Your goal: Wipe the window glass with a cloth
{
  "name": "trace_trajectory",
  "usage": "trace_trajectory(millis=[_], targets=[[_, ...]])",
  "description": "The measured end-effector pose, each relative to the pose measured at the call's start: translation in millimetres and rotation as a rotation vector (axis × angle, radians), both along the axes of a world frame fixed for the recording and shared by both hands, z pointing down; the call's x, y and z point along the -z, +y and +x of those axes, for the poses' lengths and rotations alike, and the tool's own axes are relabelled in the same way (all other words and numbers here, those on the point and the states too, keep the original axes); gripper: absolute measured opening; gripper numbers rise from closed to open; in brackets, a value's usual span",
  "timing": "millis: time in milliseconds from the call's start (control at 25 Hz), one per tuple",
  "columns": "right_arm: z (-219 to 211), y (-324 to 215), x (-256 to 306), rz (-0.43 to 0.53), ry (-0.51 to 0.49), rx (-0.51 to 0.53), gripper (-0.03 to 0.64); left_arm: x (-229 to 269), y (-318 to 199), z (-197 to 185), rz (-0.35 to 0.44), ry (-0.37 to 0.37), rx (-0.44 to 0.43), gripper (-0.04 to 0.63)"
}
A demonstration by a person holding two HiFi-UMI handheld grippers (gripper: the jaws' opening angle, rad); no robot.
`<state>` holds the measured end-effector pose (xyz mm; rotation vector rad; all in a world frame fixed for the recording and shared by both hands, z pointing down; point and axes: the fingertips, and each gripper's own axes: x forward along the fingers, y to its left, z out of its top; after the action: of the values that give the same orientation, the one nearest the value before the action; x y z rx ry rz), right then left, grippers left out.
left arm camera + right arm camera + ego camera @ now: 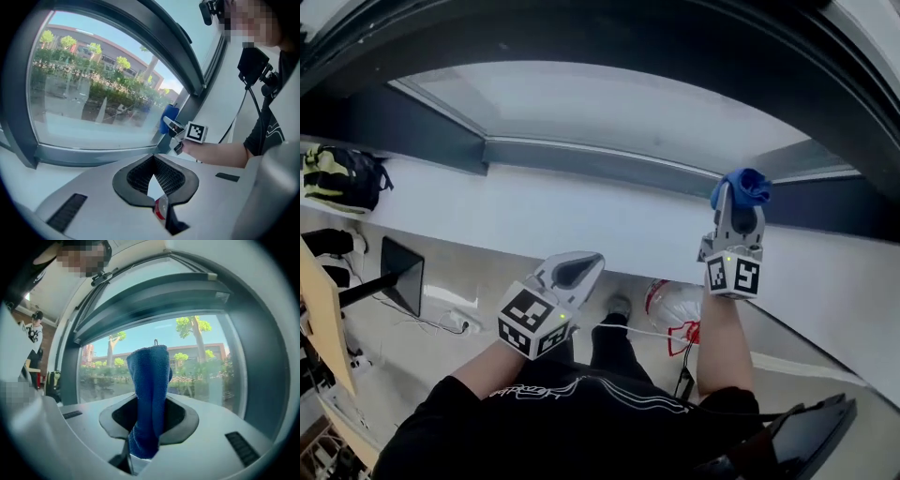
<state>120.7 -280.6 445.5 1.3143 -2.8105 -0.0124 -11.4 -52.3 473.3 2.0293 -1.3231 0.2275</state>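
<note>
The blue cloth (149, 394) stands upright, pinched in the closed jaws of my right gripper (734, 211), raised at 2 o'clock toward the lower corner of the window glass (609, 112). I judge it is held tall so its free end meets the pane first. My left gripper (154, 183), jaws together on nothing, hangs at 6 o'clock over the sill (581, 216), clear of the wiping path.

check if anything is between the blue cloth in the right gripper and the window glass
Nothing visible does. The right gripper is shut on the cloth, and nothing shows between it and the window glass straight ahead.
</note>
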Motion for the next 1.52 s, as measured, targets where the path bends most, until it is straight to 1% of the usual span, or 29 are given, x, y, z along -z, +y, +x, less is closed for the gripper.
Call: trace_trajectory(millis=[80, 240, 360, 600, 800, 920, 1160, 1360, 1520], targets=[[-65, 25, -6, -0.014, -0.023, 0.089, 0.098, -5, 14, -35, 0.001, -0.012, 0.039, 0.006], [-199, 83, 2, -0.025, -0.072, 0.288, 0.098, -4, 54, -117, -0.013, -0.035, 0.168, 0.006], [-285, 123, 5, -0.019, -0.089, 0.403, 0.098, -4, 86, -179, -0.02, -0.05, 0.251, 0.006], [-430, 175, 6, -0.019, -0.108, 0.547, 0.098, -3, 149, -283, -0.043, -0.076, 0.392, 0.006], [-524, 191, 10, 0.007, -0.091, 0.606, 0.098, 4, 189, -343, -0.052, -0.088, 0.488, 0.006], [-557, 188, 13, 0.016, -0.084, 0.615, 0.098, 4, 201, -365, -0.059, -0.091, 0.527, 0.006], [-581, 178, 12, 0.032, -0.074, 0.607, 0.098, 4, 209, -383, -0.055, -0.083, 0.569, 0.006], [-578, 176, 8, 0.045, -0.056, 0.622, 0.098, -1, 204, -376, -0.067, -0.074, 0.567, 0.006], [-560, 168, 7, 0.044, -0.06, 0.615, 0.098, -1, 191, -359, -0.076, -0.074, 0.53, 0.006]])
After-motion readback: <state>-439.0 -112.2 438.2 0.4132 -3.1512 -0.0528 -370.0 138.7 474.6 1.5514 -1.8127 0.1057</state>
